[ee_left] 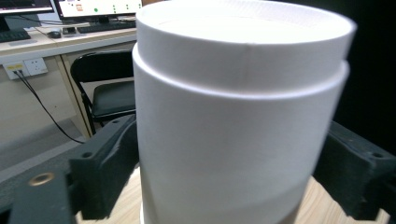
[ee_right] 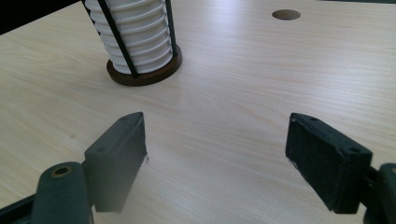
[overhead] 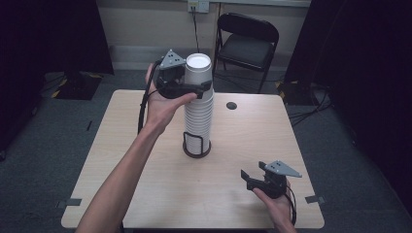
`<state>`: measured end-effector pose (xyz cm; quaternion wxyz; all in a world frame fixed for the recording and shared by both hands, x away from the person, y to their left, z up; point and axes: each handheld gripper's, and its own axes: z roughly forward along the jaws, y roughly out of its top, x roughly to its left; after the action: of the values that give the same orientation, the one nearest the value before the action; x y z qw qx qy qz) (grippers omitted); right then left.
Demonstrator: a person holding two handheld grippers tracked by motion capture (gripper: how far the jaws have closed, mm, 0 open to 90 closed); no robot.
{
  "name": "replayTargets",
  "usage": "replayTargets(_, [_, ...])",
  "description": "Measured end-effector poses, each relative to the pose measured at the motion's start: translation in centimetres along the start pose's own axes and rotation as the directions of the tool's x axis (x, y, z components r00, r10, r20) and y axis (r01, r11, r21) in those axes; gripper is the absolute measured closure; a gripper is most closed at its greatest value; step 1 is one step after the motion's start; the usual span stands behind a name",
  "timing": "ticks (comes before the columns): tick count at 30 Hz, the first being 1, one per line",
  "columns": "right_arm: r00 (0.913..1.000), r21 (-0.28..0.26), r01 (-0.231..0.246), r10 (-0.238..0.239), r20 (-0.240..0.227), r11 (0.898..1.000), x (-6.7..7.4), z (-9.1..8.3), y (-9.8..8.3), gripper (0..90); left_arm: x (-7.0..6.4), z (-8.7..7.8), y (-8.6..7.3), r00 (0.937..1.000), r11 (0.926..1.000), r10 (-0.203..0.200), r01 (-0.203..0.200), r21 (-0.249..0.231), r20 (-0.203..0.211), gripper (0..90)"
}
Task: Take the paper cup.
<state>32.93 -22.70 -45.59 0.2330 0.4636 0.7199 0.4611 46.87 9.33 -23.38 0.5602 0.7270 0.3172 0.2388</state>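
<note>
High view: the left gripper (overhead: 198,87) sits at the top of the cup stack (overhead: 198,114), which stands in a wire holder (overhead: 197,145) at table centre. Its jaws flank the top cup (overhead: 199,68), pressed to both walls as far as the close left gripper view lets me judge. To do this well, squeeze lightly so the paper doesn't buckle, and lift straight up toward twelve o'clock so one cup leaves. The right gripper (overhead: 248,178) waits at five o'clock, jaws wide apart, holding nothing.
</note>
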Motion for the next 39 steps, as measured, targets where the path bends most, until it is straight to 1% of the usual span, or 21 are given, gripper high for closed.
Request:
replayTargets(3, [1.0000, 0.000, -0.001, 0.001, -0.002, 1.000, 0.0, 0.0, 0.0, 19.9, -0.2, 0.7, -0.2, 1.0000, 0.9998, 0.008, -0.008, 0.016, -0.002, 13.6])
replayTargets(4, [1.0000, 0.001, -0.002, 0.002, -0.002, 1.000, 0.0, 0.0, 0.0, 19.9, -0.1, 1.0, -0.4, 1.0000, 0.9996, 0.002, -0.002, 0.029, -0.004, 13.0])
replayTargets(5, [1.0000, 0.001, -0.002, 0.002, -0.002, 1.000, 0.0, 0.0, 0.0, 19.9, -0.1, 1.0, -0.4, 1.0000, 0.9996, 0.002, -0.002, 0.029, -0.004, 12.7])
replayTargets(6, [1.0000, 0.002, -0.003, 0.003, -0.002, 1.000, 0.0, 0.0, 0.0, 19.9, -0.1, 1.2, -0.5, 0.9999, 0.9996, -0.012, 0.012, 0.024, -0.002, 12.4])
replayTargets(7, [1.0000, 0.002, -0.003, 0.003, -0.002, 1.000, 0.0, 0.0, 0.0, 19.9, -0.1, 1.4, -0.6, 0.9999, 0.9996, -0.011, 0.011, 0.027, 0.001, 12.4])
replayTargets(9, [1.0000, 0.002, 0.000, 0.000, -0.006, 1.000, 0.0, 0.0, 0.0, 19.9, 0.1, 1.7, -0.8, 0.9997, 0.9989, -0.022, 0.022, 0.042, 0.009, 10.8])
replayTargets(11, [1.0000, 0.003, 0.000, 0.000, -0.005, 1.000, 0.0, 0.0, 0.0, 19.9, 0.2, 1.7, -0.9, 0.9995, 0.9987, -0.027, 0.027, 0.044, 0.015, 10.7])
replayTargets(12, [1.0000, 0.005, 0.000, 0.000, -0.005, 1.000, -0.1, 0.0, -0.1, 19.9, 0.2, 1.8, -0.9, 0.9995, 0.9987, -0.030, 0.029, 0.042, 0.012, 10.4])
replayTargets(19, [1.0000, 0.006, -0.003, 0.003, -0.004, 1.000, -0.1, 0.1, -0.1, 19.9, 0.1, 2.3, -1.1, 0.9998, 0.9977, -0.019, 0.018, 0.066, 0.004, 10.6])
replayTargets(21, [1.0000, 0.007, 0.001, -0.001, -0.001, 1.000, -0.1, 0.1, -0.1, 19.9, 0.1, 2.4, -1.1, 0.9996, 0.9977, -0.028, 0.027, 0.062, 0.007, 10.7])
replayTargets(25, [1.0000, 0.009, -0.003, 0.003, -0.002, 1.000, -0.1, 0.1, -0.1, 19.9, 0.0, 2.4, -1.1, 0.9999, 0.9977, -0.013, 0.013, 0.067, 0.003, 11.2])
replayTargets(31, [1.0000, 0.011, -0.003, 0.003, 0.002, 1.000, -0.1, 0.1, -0.1, 20.3, 0.0, 2.4, -1.0, 0.9999, 0.9979, -0.011, 0.010, 0.063, 0.004, 11.7])
replayTargets(33, [1.0000, 0.004, -0.004, 0.004, 0.007, 1.000, -0.1, 0.1, -0.1, 20.8, 0.1, 2.5, -1.0, 0.9999, 0.9979, -0.009, 0.009, 0.064, 0.006, 11.8])
replayTargets(37, [1.0000, 0.006, -0.006, 0.006, 0.000, 1.000, -0.2, 0.1, -0.1, 20.8, 0.0, 2.5, -0.9, 0.9999, 0.9976, -0.011, 0.011, 0.068, 0.002, 11.9])
replayTargets(39, [1.0000, 0.006, -0.002, 0.002, -0.003, 1.000, -0.1, 0.1, -0.1, 20.8, 0.1, 2.5, -0.9, 0.9999, 0.9973, -0.013, 0.012, 0.073, 0.008, 12.0])
